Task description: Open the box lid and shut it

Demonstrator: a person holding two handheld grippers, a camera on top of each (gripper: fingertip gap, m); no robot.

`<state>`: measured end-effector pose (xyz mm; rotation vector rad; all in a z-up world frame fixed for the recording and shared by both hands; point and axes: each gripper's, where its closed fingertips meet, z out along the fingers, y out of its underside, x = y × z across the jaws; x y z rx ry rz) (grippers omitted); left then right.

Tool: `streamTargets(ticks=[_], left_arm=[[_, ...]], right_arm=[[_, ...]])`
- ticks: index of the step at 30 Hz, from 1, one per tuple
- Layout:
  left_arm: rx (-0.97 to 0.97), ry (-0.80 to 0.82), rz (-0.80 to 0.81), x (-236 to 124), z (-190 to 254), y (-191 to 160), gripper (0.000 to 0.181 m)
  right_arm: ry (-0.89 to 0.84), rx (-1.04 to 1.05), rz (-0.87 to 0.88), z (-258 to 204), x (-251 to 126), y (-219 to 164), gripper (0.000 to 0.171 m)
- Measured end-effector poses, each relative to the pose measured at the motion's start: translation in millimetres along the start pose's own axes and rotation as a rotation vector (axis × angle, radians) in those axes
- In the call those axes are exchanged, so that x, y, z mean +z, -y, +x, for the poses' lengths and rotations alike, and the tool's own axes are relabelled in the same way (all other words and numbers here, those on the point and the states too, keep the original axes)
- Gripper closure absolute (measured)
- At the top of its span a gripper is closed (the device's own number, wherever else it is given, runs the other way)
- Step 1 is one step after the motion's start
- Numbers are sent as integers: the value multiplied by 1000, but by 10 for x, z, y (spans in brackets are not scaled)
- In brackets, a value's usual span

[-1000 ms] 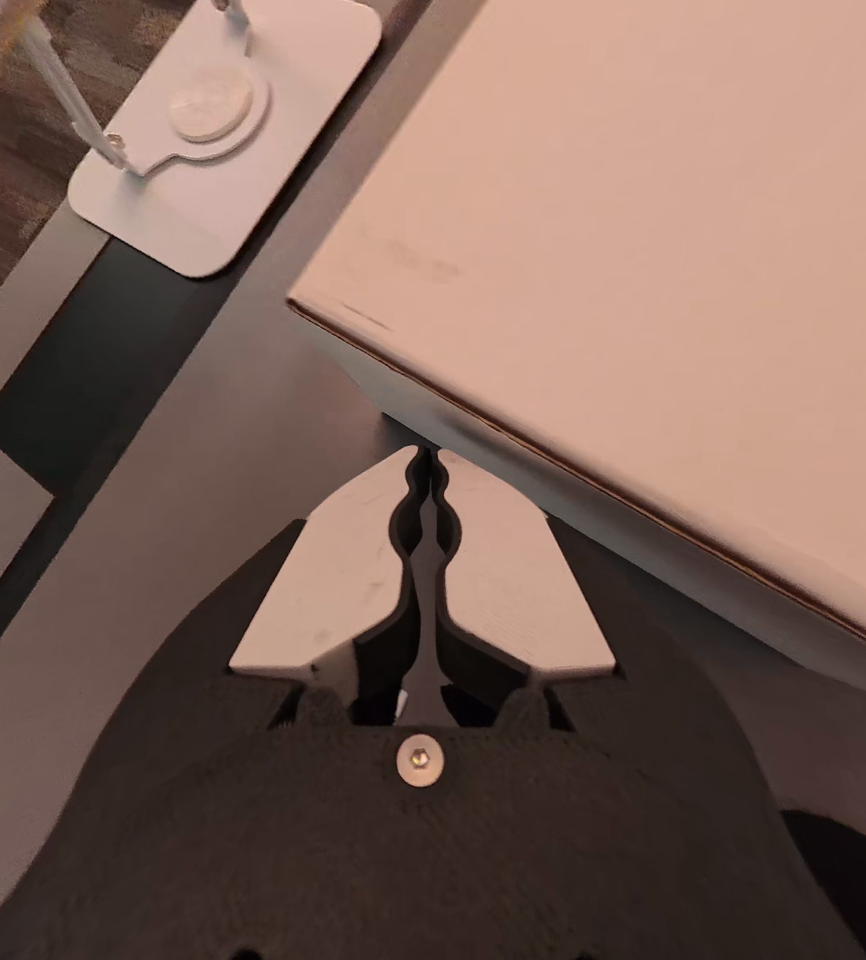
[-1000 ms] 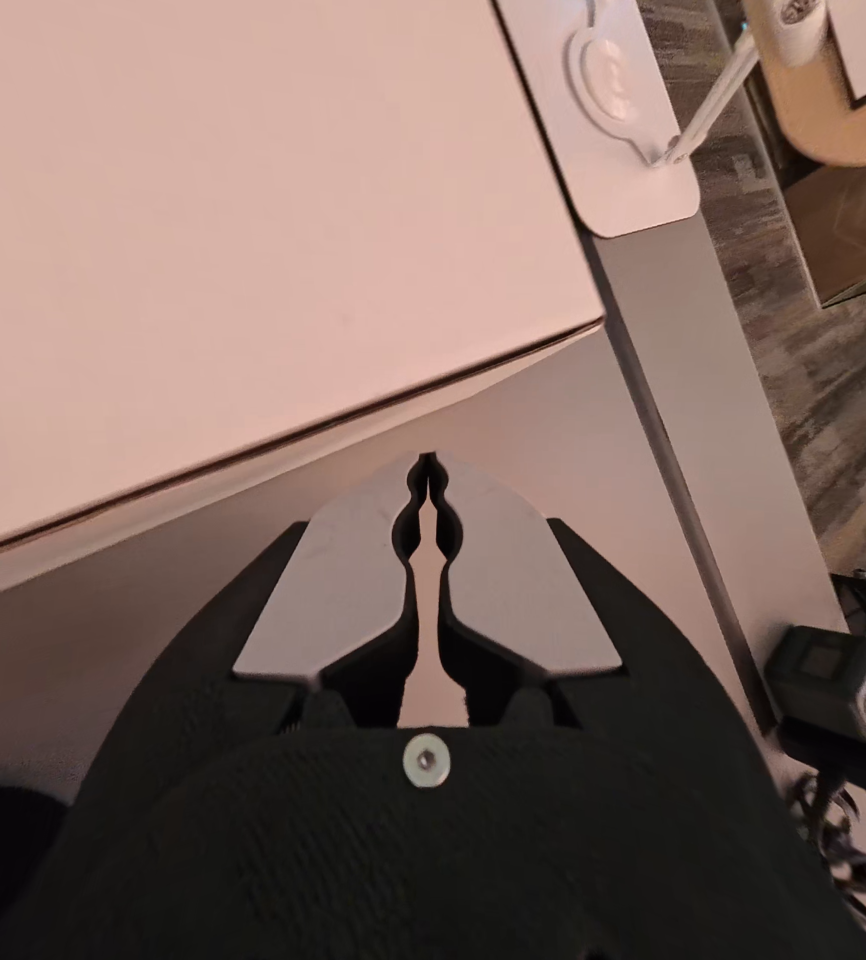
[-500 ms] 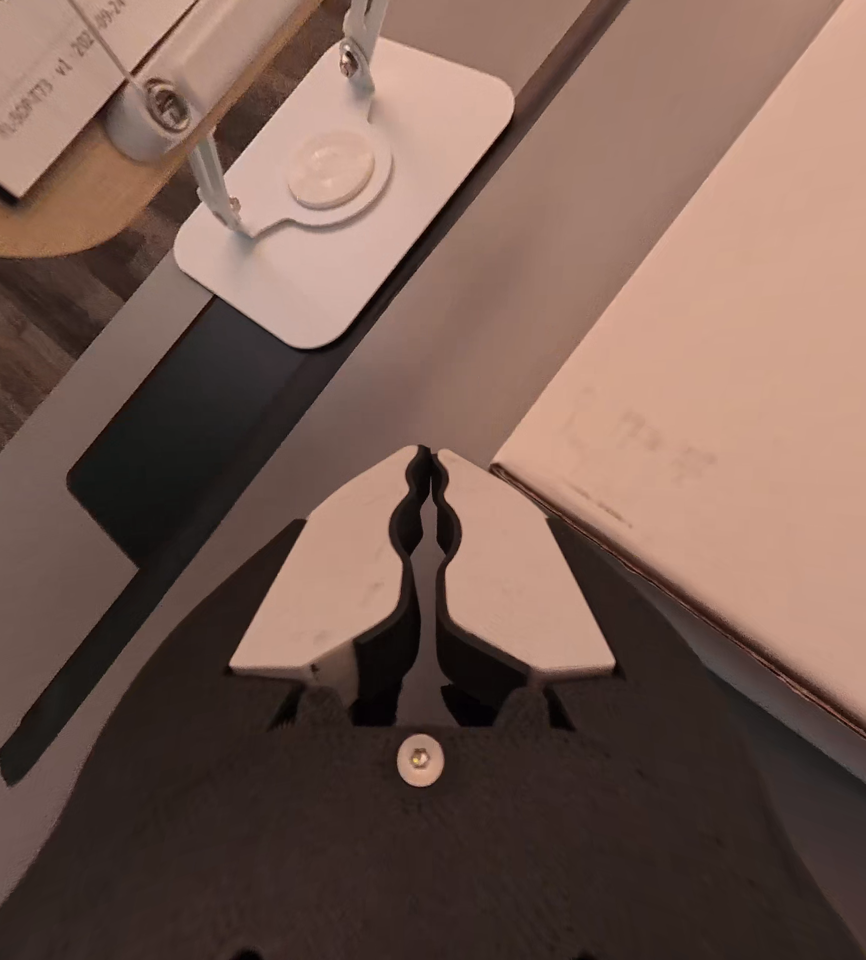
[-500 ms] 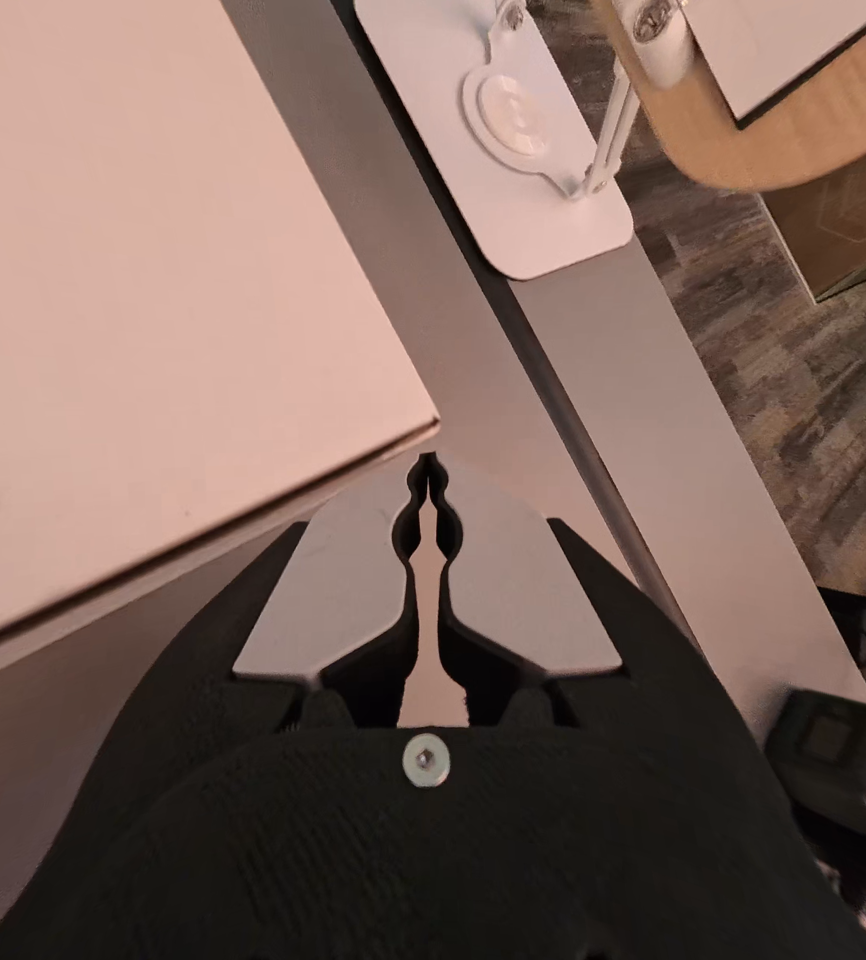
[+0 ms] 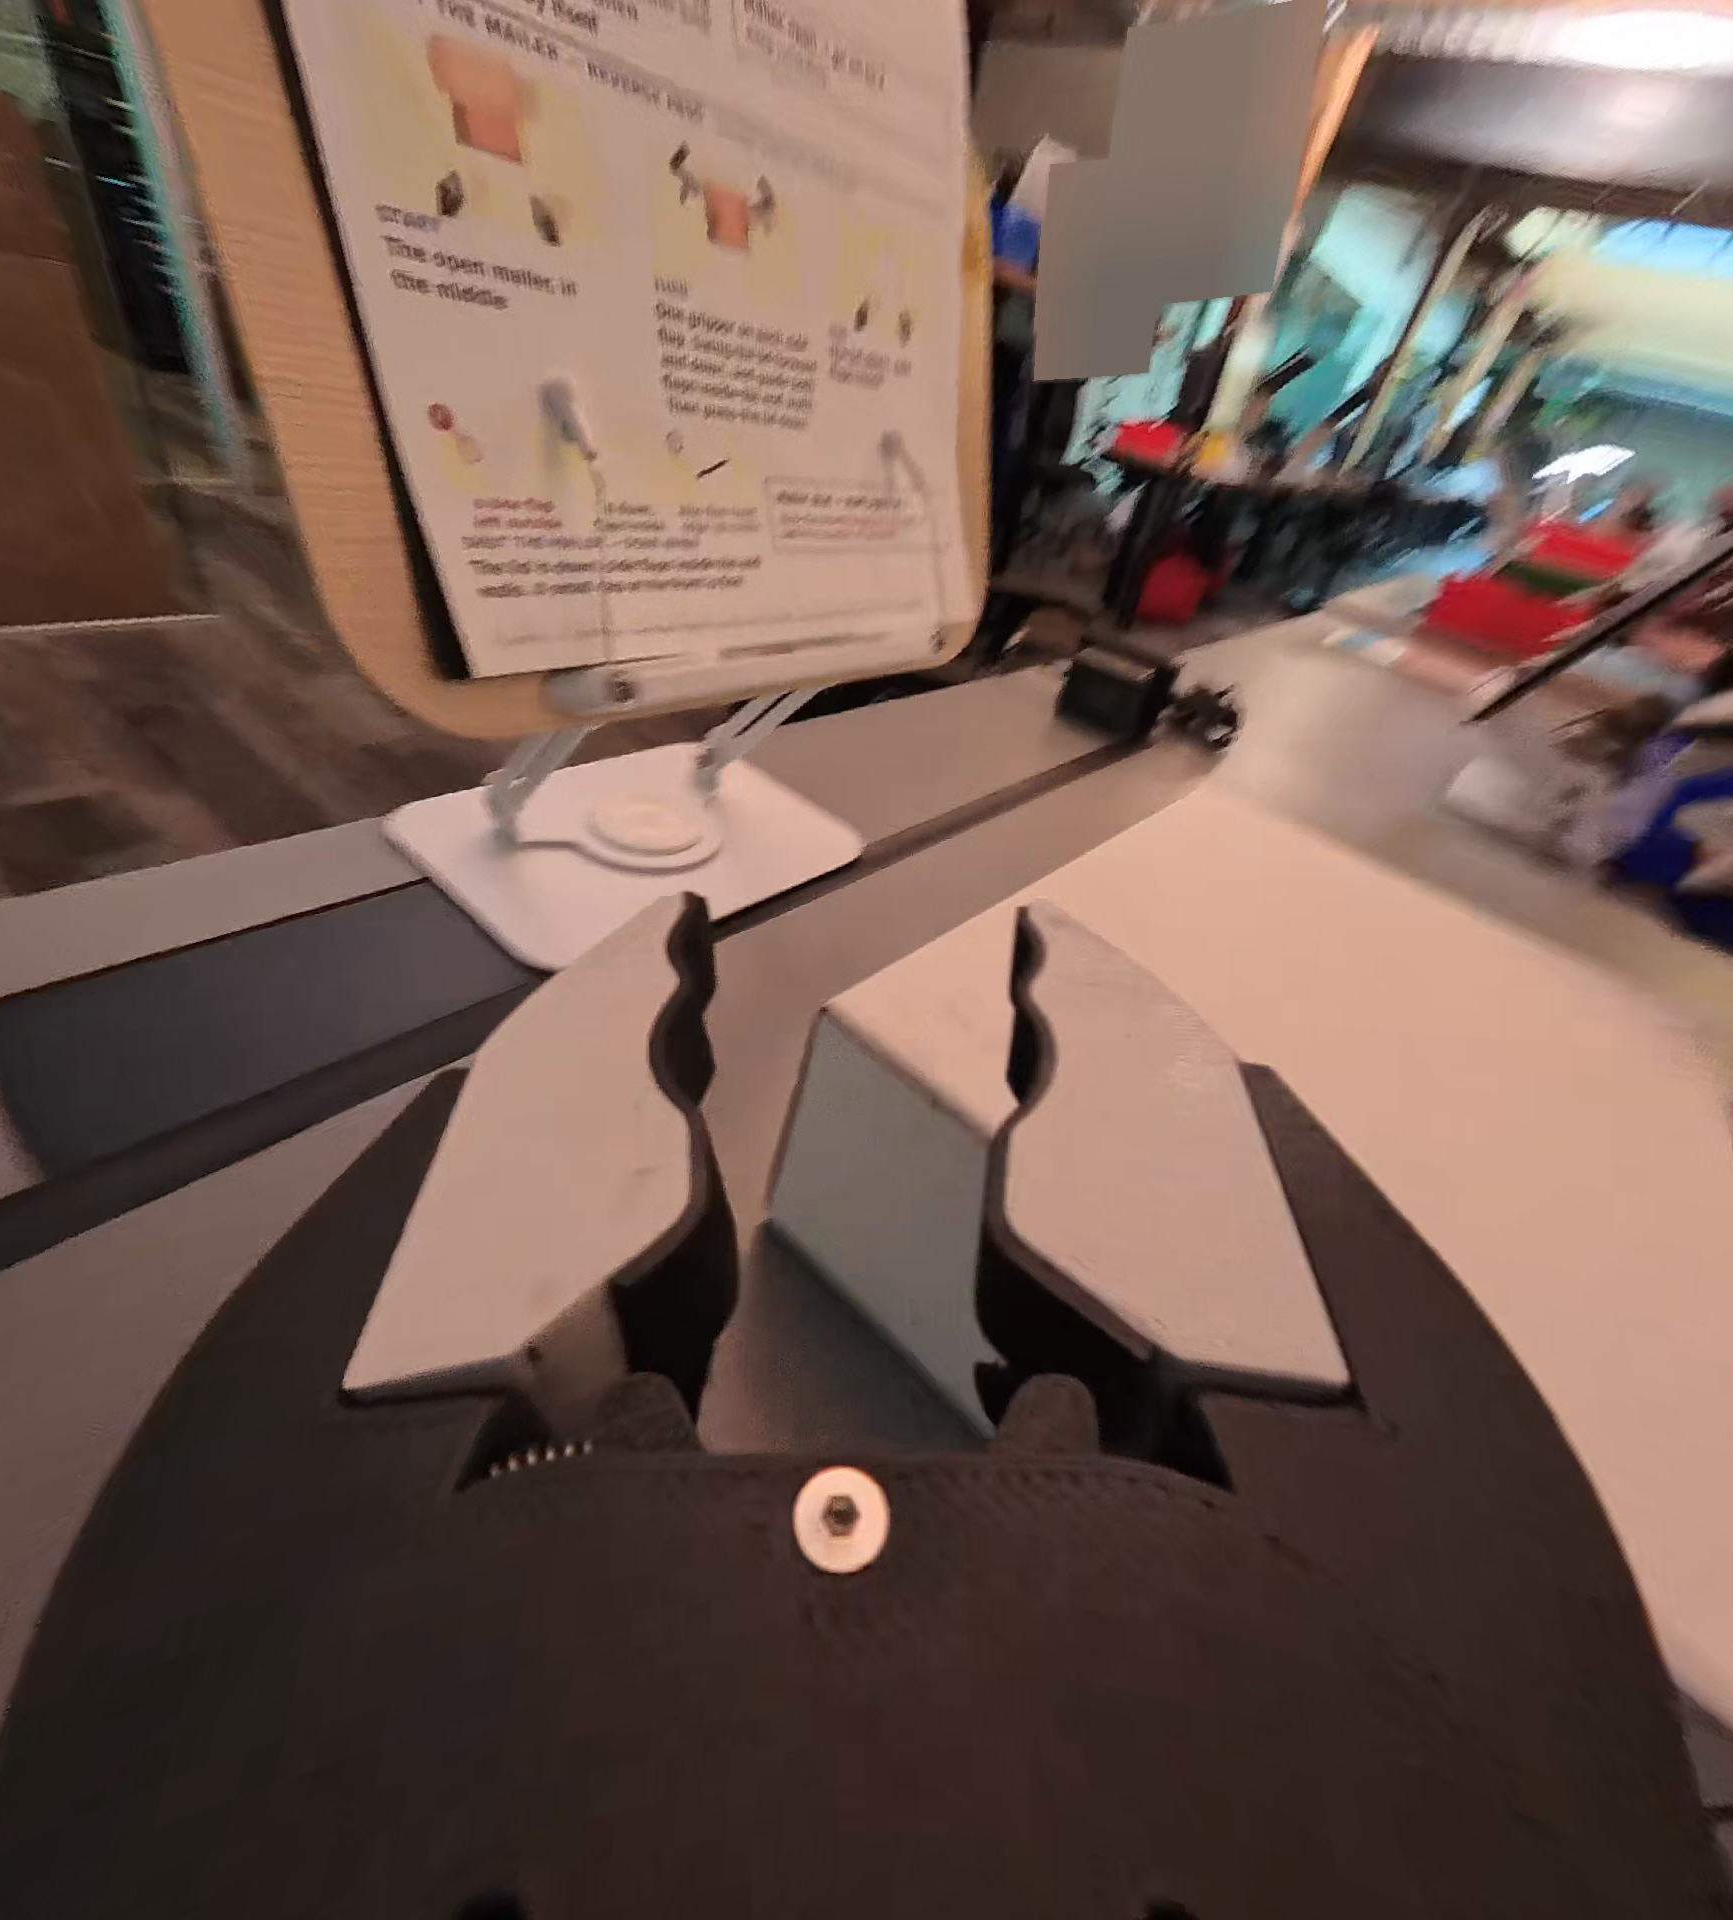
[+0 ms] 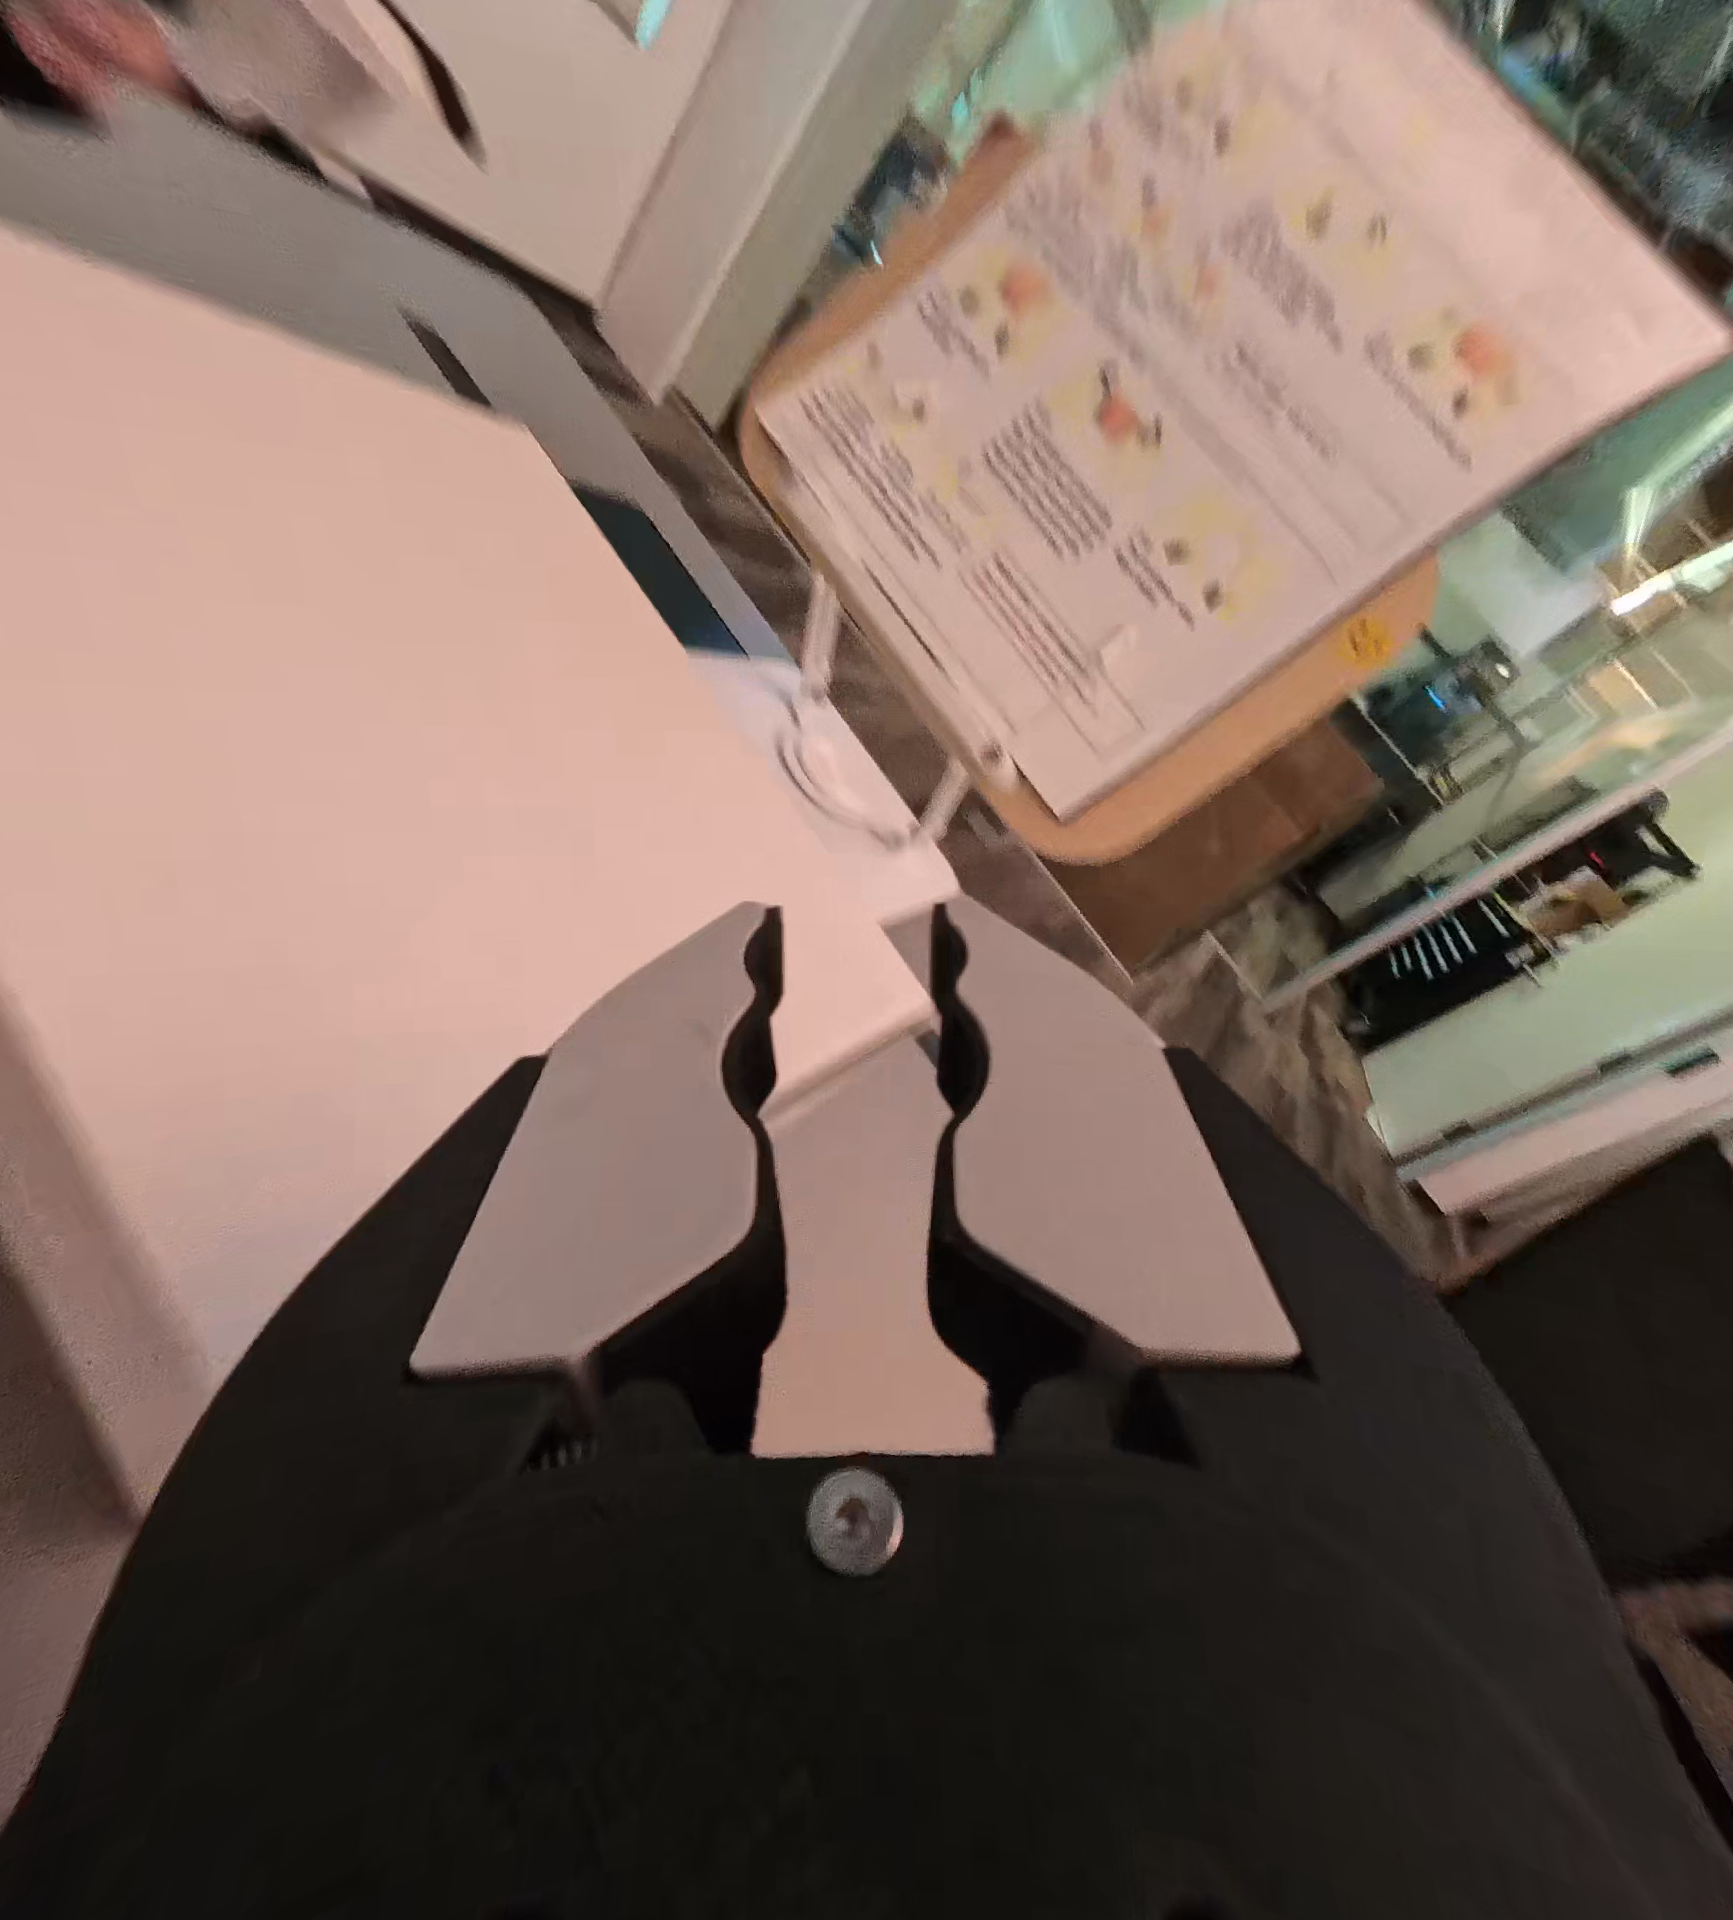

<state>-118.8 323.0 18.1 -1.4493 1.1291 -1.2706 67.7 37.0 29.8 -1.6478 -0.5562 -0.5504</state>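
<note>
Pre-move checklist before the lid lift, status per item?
1. Left gripper open: ok, jaws wide apart.
2. Right gripper open: ok, jaws apart, though narrower.
3. Left jaws straddle a box corner: ok, one jaw over the top, the other beyond the side wall; contact cannot tell.
4. Right jaws at the box corner: ok, the corner shows between them; contact cannot tell.
5. Lid shut: ok, top lies flat in both views.
6. Stand base clear of the box: ok in the left view; the right view is too blurred to tell.
</note>
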Motion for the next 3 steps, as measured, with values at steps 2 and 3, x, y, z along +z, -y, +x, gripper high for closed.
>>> streamTargets(ticks=[2,3], left_arm=[[-62,-73,28,99,101,54,118],[-60,-115,38,143,187,81,117]], right_arm=[[47,9,82,-291,-71,347,139],[77,4,114,-467,-92,492,139]])
